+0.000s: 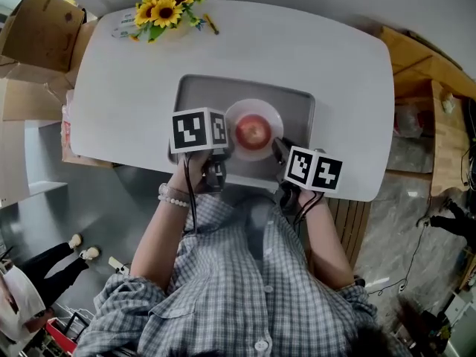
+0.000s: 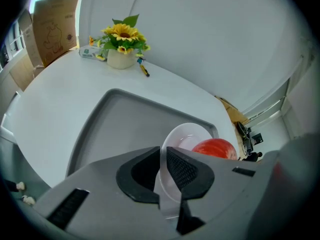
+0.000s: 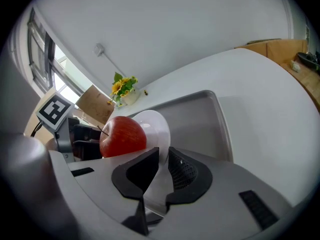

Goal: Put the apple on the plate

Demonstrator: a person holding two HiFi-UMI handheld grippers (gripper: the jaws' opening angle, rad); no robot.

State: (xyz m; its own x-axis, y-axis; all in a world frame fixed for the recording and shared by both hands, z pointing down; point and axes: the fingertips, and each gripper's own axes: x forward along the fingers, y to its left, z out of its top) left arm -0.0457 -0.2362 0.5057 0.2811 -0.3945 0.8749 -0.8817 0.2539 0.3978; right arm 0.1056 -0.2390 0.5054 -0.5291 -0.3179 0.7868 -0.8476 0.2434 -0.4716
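A white rounded table [image 1: 342, 73] fills the middle of a room with a grey floor [image 1: 111, 199]; cardboard boxes [image 1: 41, 32] stand at its left and wooden shelving [image 1: 439, 95] at its right. On the table lies one grey tray [image 1: 201, 95]; one pot of sunflowers [image 1: 165, 7] stands at the far edge. Over the tray is one white plate [image 1: 269, 114], and one red apple [image 1: 253, 132] sits on its middle; whether the plate rests on the tray or is raised, I cannot tell. Two grippers hold it: the left gripper [image 2: 165, 167] is clamped on the plate's left rim; the right gripper [image 3: 163, 172] on its right rim, jaws tight on the thin edge.
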